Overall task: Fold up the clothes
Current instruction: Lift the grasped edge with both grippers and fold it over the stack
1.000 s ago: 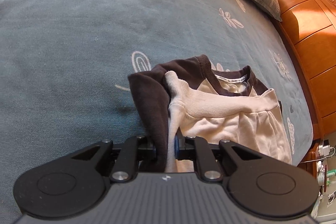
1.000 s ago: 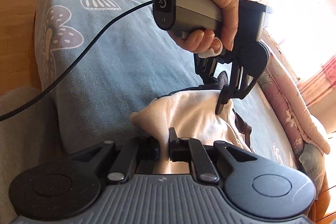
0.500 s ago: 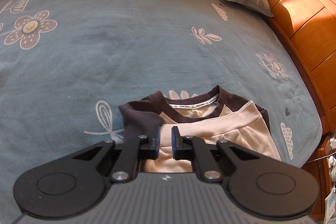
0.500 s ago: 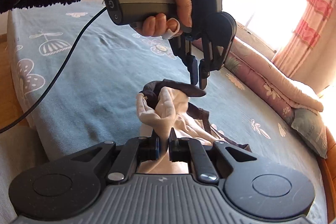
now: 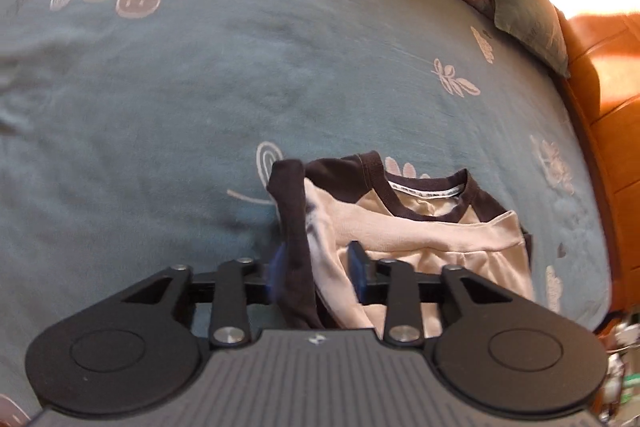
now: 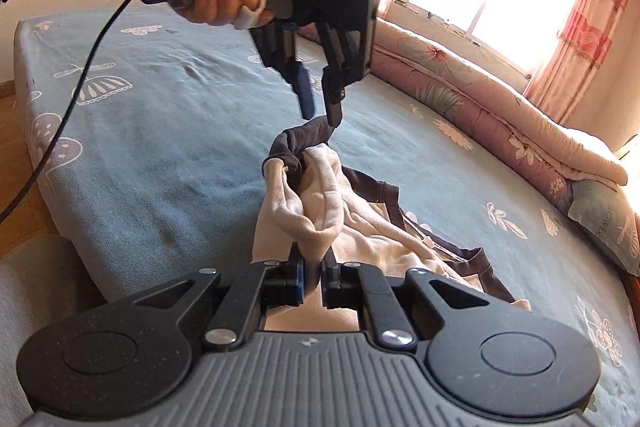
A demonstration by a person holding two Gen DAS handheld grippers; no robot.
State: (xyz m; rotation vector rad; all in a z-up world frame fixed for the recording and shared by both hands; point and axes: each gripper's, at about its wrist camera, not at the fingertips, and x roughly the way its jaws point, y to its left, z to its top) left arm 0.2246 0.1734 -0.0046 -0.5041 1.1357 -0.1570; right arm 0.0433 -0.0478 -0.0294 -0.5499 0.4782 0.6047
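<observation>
Blue floral bedspread (image 5: 200, 107) carries the half-folded cream-and-brown raglan shirt (image 5: 440, 227); my left gripper (image 5: 316, 263) is spread around its limp sleeve, right gripper (image 6: 314, 271) pinching the light hem, which I judge best gripped at edges.

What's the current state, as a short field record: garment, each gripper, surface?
garment: cream and dark brown shirt, partly folded, one end lifted off the bed
left gripper: open, fingertips just above the dark sleeve, which passes between its fingers in the left wrist view
right gripper: shut on bunched cream fabric
surface: blue floral bedspread
</observation>
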